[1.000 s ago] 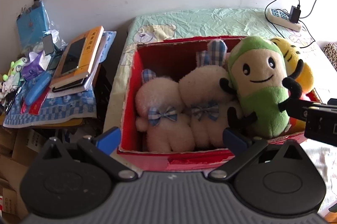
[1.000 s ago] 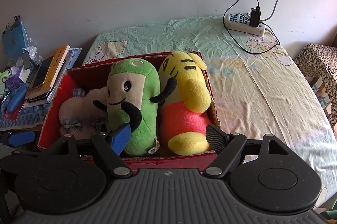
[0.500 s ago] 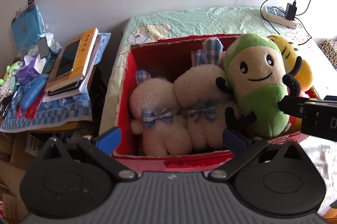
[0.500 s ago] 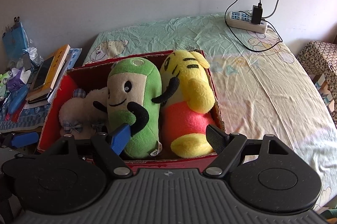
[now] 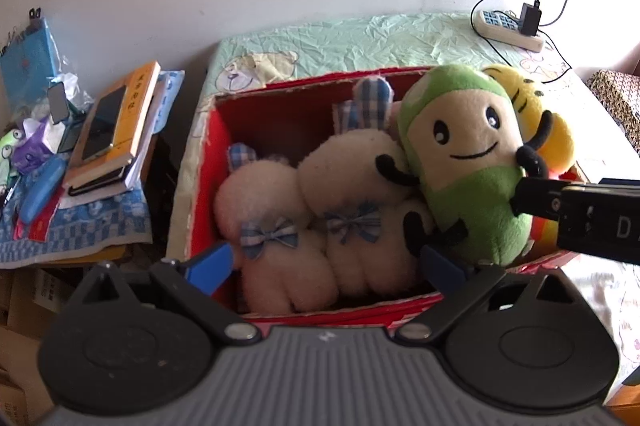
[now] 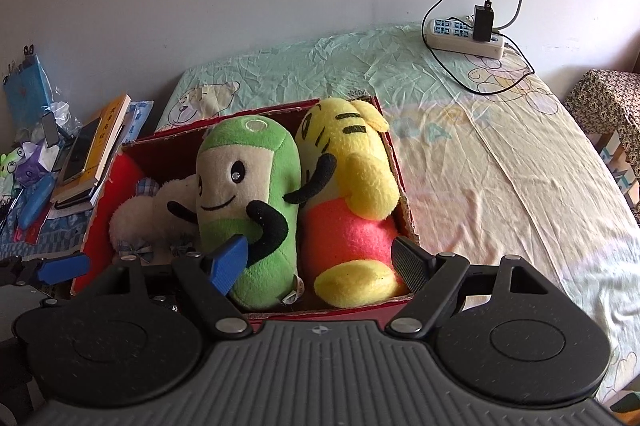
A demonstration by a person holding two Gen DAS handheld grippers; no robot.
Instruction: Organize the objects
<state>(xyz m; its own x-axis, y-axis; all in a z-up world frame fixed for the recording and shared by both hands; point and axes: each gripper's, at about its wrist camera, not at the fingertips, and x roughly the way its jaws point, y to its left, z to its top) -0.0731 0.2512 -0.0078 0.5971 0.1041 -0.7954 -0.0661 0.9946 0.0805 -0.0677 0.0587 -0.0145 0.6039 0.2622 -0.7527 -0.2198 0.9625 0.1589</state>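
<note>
Blue-padded fingers of the right gripper [image 6: 322, 264] are spread wide and hold nothing; they hang over the near wall of the red box [image 6: 320, 310], which sits on the bed sheet [image 6: 500, 154]. Straight ahead of this gripper, between its two pads, stand the green plush [image 6: 244, 194] and the yellow plush [image 6: 348, 194], both upright w/ long axis going up-down and leaning a bit backward. Left pad is touching or almost touching the green one's black arm; I cannot tell which.

Left gripper [image 5: 326, 262] is also open and empty, at the box's near-left part, w/ the two white plush rabbits [image 5: 320, 218] directly in front of it. Green plush [image 5: 464, 162] lies to its right.

So the right gripper is nearer to green & yellow toys, the left to the rabbits. All four toys are already inside the box, so probably only small adjusting is left.
</note>
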